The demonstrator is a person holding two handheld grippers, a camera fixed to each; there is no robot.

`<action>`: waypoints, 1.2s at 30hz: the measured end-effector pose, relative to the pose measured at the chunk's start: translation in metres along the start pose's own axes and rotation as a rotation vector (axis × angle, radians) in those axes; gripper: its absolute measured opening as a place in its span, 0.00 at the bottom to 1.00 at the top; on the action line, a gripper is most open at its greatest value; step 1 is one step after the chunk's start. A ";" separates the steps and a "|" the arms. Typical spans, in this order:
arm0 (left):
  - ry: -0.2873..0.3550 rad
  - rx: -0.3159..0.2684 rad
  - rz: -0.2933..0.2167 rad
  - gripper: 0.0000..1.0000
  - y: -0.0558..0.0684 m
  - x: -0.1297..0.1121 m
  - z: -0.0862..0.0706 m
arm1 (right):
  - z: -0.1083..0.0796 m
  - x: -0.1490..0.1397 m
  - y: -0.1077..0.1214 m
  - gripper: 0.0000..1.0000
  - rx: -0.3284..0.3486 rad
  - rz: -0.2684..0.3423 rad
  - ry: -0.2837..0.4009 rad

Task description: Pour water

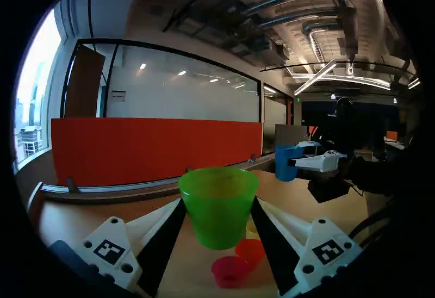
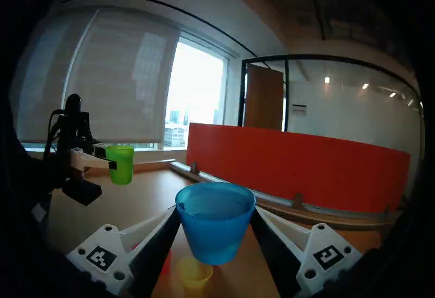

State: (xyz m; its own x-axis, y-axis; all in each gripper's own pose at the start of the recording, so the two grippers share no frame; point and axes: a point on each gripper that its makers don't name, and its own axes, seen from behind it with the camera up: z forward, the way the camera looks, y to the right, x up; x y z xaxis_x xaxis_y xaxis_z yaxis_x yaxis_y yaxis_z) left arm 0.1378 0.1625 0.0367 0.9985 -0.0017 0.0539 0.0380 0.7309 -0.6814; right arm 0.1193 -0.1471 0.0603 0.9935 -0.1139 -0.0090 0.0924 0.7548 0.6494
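In the left gripper view my left gripper [image 1: 218, 219] is shut on a green cup [image 1: 218, 205], held upright above the wooden table [image 1: 70, 216]. Farther right in that view the blue cup [image 1: 285, 162] hangs in the other gripper [image 1: 318, 162]. In the right gripper view my right gripper [image 2: 215, 230] is shut on the blue cup [image 2: 215, 227], upright, its inside looking wet or filled. At the left of that view the green cup [image 2: 120, 163] sits in the far gripper [image 2: 89, 159], held by a person's dark sleeve.
Small cups stand on the table below: a red one [image 1: 229, 272], an orange one [image 1: 250, 250] and a yellow one [image 2: 194, 272]. An orange partition [image 1: 157, 146] with a rail runs along the table's far edge. Windows lie beyond.
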 end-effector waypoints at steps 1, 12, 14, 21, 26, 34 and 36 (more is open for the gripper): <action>-0.001 -0.001 0.001 0.82 0.000 0.000 0.000 | 0.000 0.000 0.000 0.89 0.001 0.003 -0.001; -0.019 -0.019 0.015 0.82 0.005 -0.002 -0.001 | 0.001 0.004 -0.005 0.89 0.018 -0.001 -0.011; -0.020 -0.019 0.014 0.82 0.004 -0.003 -0.001 | 0.002 0.004 -0.006 0.89 0.022 0.000 -0.011; -0.022 -0.020 0.009 0.82 0.004 -0.006 0.000 | 0.003 0.010 -0.008 0.89 0.025 -0.013 -0.012; -0.026 -0.023 0.007 0.82 0.004 -0.009 -0.001 | 0.003 0.015 -0.011 0.89 0.034 -0.022 -0.012; -0.031 -0.031 0.002 0.82 0.006 -0.012 0.001 | 0.005 0.024 -0.017 0.89 0.052 -0.048 -0.014; -0.032 -0.034 0.000 0.82 0.006 -0.014 0.002 | 0.006 0.026 -0.019 0.89 0.056 -0.055 -0.014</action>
State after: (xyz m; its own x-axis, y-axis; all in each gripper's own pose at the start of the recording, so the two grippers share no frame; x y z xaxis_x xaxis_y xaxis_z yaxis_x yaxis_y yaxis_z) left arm 0.1244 0.1683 0.0329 0.9968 0.0203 0.0770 0.0401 0.7074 -0.7056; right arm 0.1430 -0.1682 0.0529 0.9859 -0.1635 -0.0355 0.1425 0.7098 0.6899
